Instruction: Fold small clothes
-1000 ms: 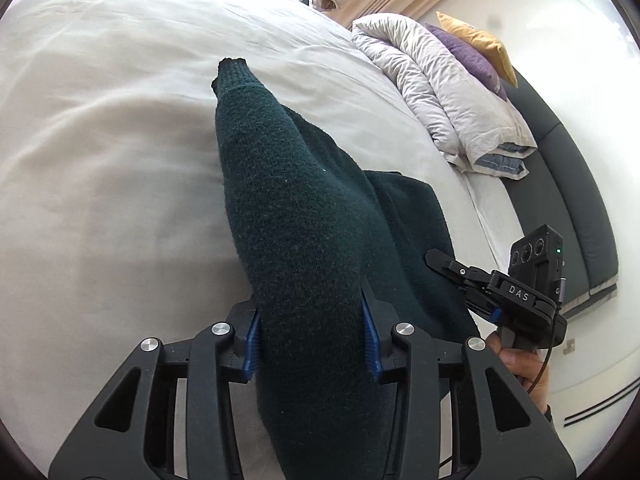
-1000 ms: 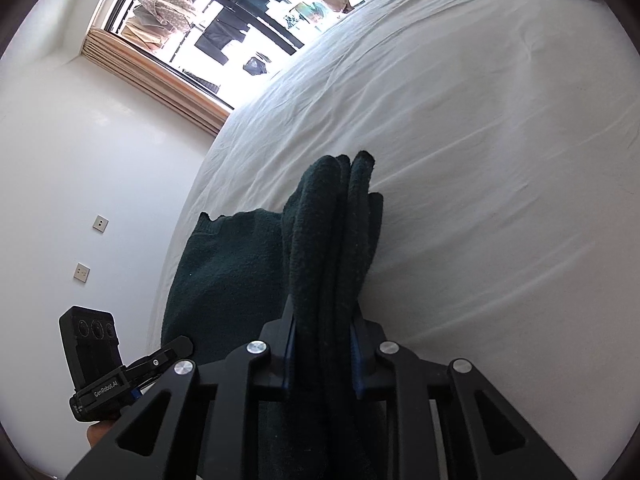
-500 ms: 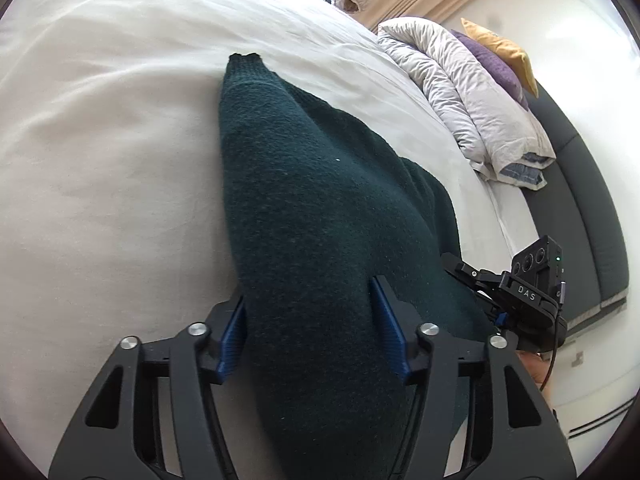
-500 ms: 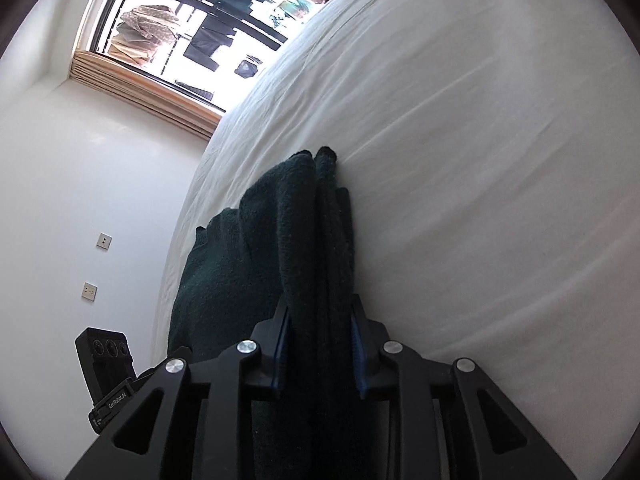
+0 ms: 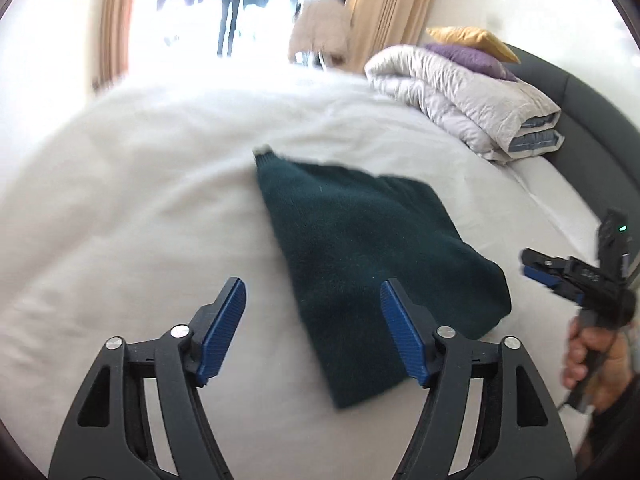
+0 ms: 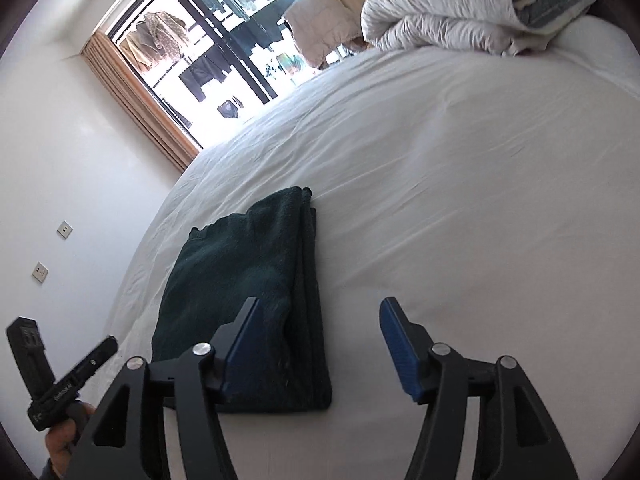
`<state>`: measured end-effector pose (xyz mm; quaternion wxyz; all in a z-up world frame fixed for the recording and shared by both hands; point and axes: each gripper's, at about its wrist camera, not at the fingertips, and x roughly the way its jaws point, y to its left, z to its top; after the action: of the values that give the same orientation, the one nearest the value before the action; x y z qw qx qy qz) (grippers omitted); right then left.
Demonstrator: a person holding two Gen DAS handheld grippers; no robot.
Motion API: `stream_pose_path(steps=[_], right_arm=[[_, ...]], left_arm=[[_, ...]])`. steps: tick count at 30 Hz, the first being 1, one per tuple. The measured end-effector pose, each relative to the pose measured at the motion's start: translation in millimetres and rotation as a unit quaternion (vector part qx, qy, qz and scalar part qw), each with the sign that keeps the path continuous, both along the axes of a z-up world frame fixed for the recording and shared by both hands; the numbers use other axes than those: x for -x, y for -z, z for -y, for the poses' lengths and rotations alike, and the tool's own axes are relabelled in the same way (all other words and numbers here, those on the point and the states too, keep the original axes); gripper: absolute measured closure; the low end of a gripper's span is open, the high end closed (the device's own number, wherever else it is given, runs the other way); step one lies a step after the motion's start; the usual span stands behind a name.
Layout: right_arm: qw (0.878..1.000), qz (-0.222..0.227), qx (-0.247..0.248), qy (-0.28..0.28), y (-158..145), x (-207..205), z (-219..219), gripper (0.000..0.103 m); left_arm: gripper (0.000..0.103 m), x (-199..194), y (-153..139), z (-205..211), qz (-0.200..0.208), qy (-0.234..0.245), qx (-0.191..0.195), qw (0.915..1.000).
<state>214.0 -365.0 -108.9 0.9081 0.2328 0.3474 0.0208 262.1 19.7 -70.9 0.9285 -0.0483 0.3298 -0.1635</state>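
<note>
A dark green knitted garment lies folded flat on the white bed sheet; it also shows in the right wrist view, with its stacked layers along the right edge. My left gripper is open and empty, raised just short of the garment's near end. My right gripper is open and empty, above the garment's near right corner. The right gripper also shows at the right edge of the left wrist view, the left gripper at the lower left of the right wrist view.
A rolled grey-white duvet with purple and yellow pillows lies at the head of the bed by the dark headboard. A window with curtains stands beyond the bed. A white wall with sockets is left.
Both grippers have opened and let go of the garment, then pulled back and up. The garment now lies flat and folded on the sheet.
</note>
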Motion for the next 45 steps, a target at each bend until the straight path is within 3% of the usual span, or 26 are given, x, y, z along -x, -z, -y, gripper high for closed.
stream_pose_path(steps=[2,3,4,5,7,9,13,18,24,33,45], right_arm=[[0.999,0.029,0.030,0.007,-18.7,35.5,-16.6,0.028],[0.998,0.045,0.047,0.011,-28.3,53.4,-25.1,0.024],[0.996,0.060,0.062,0.009,-39.2,68.1,-36.7,0.019],[0.993,0.079,0.083,0.006,-51.2,85.9,-50.0,0.017],[0.984,0.120,0.128,0.005,-75.0,118.9,-76.6,0.001],[0.972,0.163,0.168,0.019,-94.9,154.2,-101.8,0.000],[0.957,0.202,0.209,0.015,-126.0,202.5,-136.4,0.000],[0.946,0.229,0.228,0.019,-155.2,248.9,-162.2,0.000],[0.953,0.189,0.235,0.022,-165.5,280.2,-174.1,0.000],[0.958,0.150,0.244,0.031,-157.8,309.0,-183.9,0.000],[0.962,0.111,0.250,0.014,-135.6,300.2,-200.5,0.000]], left_arm=[[0.015,47.8,-25.9,-5.8,0.065,-0.021,-0.021,0.9975],[0.005,74.8,-39.6,-9.0,0.100,-0.034,-0.031,0.9940],[0.002,98.1,-51.6,-9.2,0.130,-0.043,-0.040,0.9898],[0.000,125.2,-64.7,-11.9,0.166,-0.054,-0.051,0.9833],[0.000,169.1,-87.8,-14.1,0.221,-0.085,-0.074,0.9689],[0.000,204.3,-106.0,-21.0,0.232,-0.123,-0.079,0.9616],[0.000,255.4,-126.1,-32.5,0.187,-0.138,-0.069,0.9701],[0.000,316.6,-137.9,-32.4,0.186,-0.151,-0.090,0.9666],[0.000,367.3,-141.4,-33.3,0.144,-0.147,-0.085,0.9749],[0.000,379.3,-124.4,-35.3,0.084,-0.129,-0.057,0.9864],[0.000,331.6,-85.8,-34.6,0.035,-0.125,-0.057,0.9899]])
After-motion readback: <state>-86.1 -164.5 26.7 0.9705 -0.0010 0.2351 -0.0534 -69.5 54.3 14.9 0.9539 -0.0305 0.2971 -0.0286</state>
